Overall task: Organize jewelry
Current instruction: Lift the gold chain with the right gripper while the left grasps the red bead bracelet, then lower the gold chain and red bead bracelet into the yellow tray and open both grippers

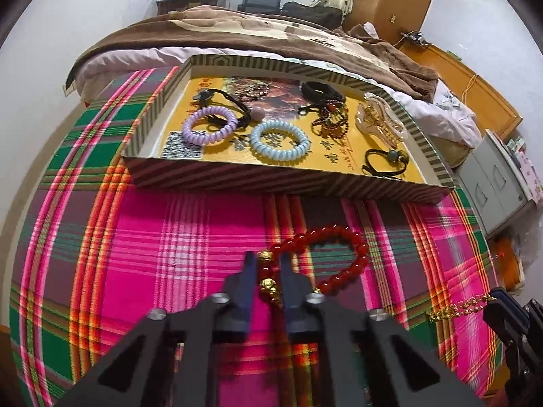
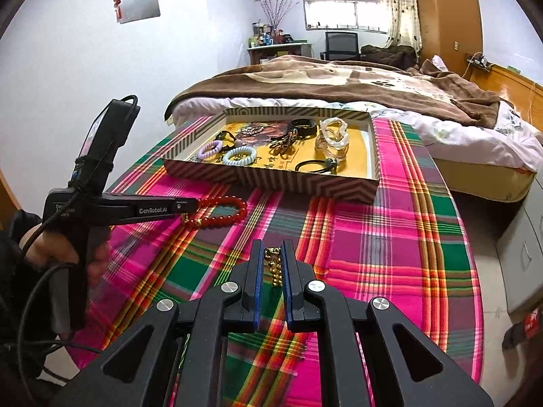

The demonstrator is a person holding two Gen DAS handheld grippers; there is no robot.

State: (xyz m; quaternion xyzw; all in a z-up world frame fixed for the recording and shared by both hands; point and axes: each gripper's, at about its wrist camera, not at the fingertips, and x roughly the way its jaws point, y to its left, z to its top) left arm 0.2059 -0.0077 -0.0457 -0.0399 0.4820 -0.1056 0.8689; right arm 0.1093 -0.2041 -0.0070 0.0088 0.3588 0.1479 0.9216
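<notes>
Home bedroom: blanketed bed (image 2: 339, 78), wardrobe (image 2: 444, 13).

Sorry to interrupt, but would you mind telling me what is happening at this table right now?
A person is sorting jewelry with two handheld grippers. The left gripper has its fingers around the red bead bracelet, which lies on the plaid tablecloth. The right gripper has a gold chain bracelet between its fingers. The striped tray behind already holds the spiral hair ties, dark beads and a clear hair claw.
</notes>
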